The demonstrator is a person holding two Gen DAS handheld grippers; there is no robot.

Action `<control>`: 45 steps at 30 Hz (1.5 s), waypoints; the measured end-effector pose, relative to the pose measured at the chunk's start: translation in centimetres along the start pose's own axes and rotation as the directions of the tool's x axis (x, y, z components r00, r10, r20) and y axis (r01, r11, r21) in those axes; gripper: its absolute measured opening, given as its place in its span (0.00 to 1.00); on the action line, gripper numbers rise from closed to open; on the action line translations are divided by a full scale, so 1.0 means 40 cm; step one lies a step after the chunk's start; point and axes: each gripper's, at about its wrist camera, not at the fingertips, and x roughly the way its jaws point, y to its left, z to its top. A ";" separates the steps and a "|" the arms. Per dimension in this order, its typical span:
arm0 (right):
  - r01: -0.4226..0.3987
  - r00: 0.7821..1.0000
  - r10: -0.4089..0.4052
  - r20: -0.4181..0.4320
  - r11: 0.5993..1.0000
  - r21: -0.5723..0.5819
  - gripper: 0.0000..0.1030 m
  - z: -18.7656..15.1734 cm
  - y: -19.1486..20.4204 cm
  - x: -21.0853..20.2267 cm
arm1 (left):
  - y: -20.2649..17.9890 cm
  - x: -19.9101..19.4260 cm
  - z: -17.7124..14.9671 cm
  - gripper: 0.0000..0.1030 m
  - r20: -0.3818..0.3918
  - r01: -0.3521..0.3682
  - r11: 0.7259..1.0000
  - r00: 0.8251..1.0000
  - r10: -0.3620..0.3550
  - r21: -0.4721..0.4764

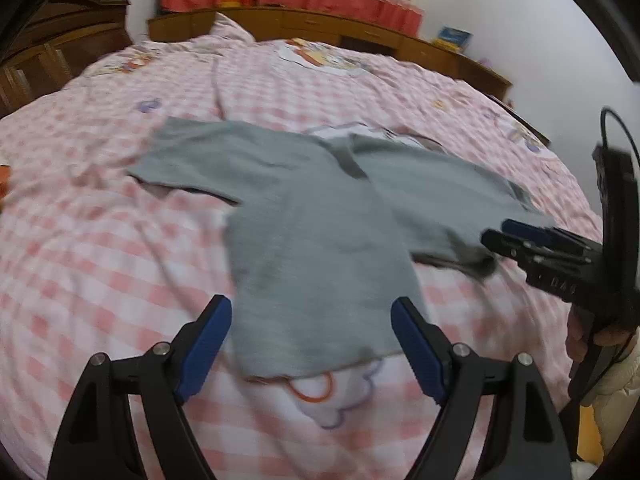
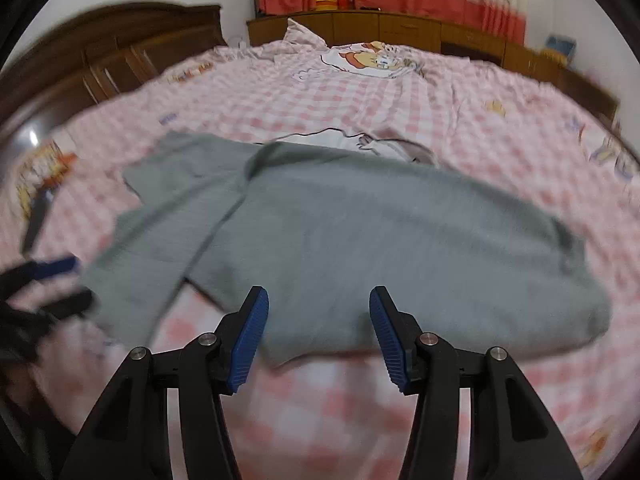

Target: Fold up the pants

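While grey pants [image 1: 312, 216] lie spread on the bed [image 1: 100, 240], the left claw [image 1: 312, 344] and right claw [image 2: 318, 332] gape empty, poised to grip the near hems.

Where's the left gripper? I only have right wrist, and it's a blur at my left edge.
Observer: In the left wrist view the left gripper is open, and the hem of one leg of the grey pants shows in the gap between its fingers. Nothing is gripped.
Operator: Is my right gripper on the cloth?
Observer: Seen from the left wrist, the right gripper has its tip at the pants' near edge on the right side of that view. It's too blurred to say whether they touch.
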 end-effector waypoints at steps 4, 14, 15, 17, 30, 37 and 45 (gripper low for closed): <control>-0.030 1.000 0.030 -0.004 0.999 0.019 0.52 -0.018 0.011 0.001 | -0.048 0.005 -0.016 0.83 -0.003 0.037 0.998 0.999 -0.037 0.052; -0.103 0.994 0.105 -0.025 0.992 0.071 0.52 -0.014 0.012 0.016 | -0.122 0.075 -0.068 0.83 0.023 -0.056 0.983 0.998 0.053 0.176; -0.106 0.994 0.107 -0.014 0.991 0.078 0.52 -0.011 0.009 0.011 | -0.130 0.082 -0.072 0.83 0.046 -0.084 0.976 0.996 0.076 0.201; -0.102 0.995 0.102 0.004 0.991 0.089 0.52 -0.008 0.002 0.000 | -0.134 0.098 -0.075 0.84 0.064 -0.113 0.972 0.993 0.102 0.207; -0.040 0.999 0.040 0.001 0.995 0.090 0.52 -0.015 -0.058 0.021 | -0.065 0.067 -0.027 0.12 0.097 -0.094 0.994 0.991 0.088 0.058; -0.039 0.999 0.040 -0.007 0.993 0.113 0.52 -0.053 -0.064 0.063 | 0.007 -0.003 0.115 0.07 0.163 -0.146 0.989 0.977 0.140 0.027; -0.017 1.000 0.018 -0.012 0.995 0.102 0.52 -0.046 -0.048 0.061 | 0.123 0.032 0.322 0.06 0.200 -0.402 0.912 0.903 0.381 0.077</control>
